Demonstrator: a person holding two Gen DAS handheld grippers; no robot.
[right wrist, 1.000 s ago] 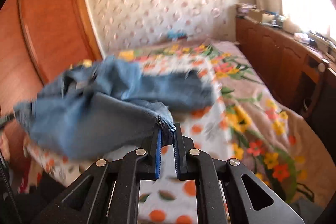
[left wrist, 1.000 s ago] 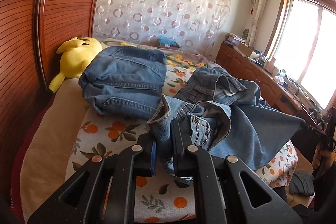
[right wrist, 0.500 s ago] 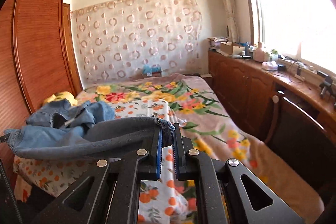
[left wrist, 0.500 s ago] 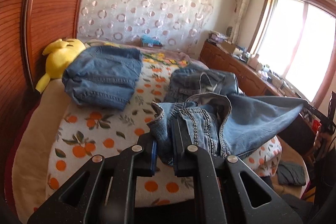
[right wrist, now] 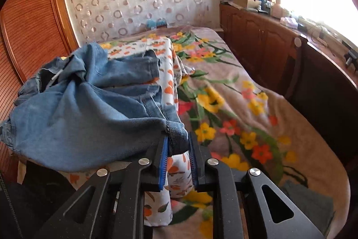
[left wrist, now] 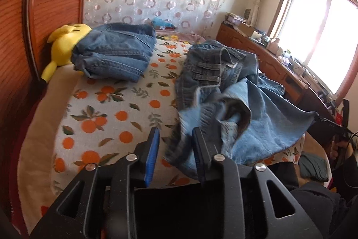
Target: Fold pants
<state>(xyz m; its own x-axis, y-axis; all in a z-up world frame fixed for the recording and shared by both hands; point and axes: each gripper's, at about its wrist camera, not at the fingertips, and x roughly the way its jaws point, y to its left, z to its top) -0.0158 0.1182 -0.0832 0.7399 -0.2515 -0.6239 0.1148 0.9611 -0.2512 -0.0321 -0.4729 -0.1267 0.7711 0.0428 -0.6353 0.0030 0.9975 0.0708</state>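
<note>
The left gripper [left wrist: 175,138] has just been spreading its jaws, and they now stand moderately apart. The waistband end of the loose jeans [left wrist: 226,91] sags between them, blurred, lying against the right-hand finger while the blue pad on the left-hand finger is bare. So the cloth is between the jaws but not pinched.

The right gripper [right wrist: 177,142] has also just been opening. Its gap is narrower, and a dark hem corner of the jeans [right wrist: 89,104] still sits between the pads, touching the left pad; whether the right pad presses it I cannot tell.

From the left wrist view the jeans lie heaped at about two o'clock on the orange-print sheet [left wrist: 107,113], with one leg stretched out toward three o'clock, where the other gripper's dark tip shows. Only this view shows a folded pair of jeans [left wrist: 116,53] at eleven o'clock, resting against a yellow plush toy [left wrist: 64,41] by the wooden wardrobe [left wrist: 44,3].

Only the right wrist view shows the flowered blanket [right wrist: 235,104] running from the centre to four o'clock, beside the wooden cabinets [right wrist: 257,37] under the window.
</note>
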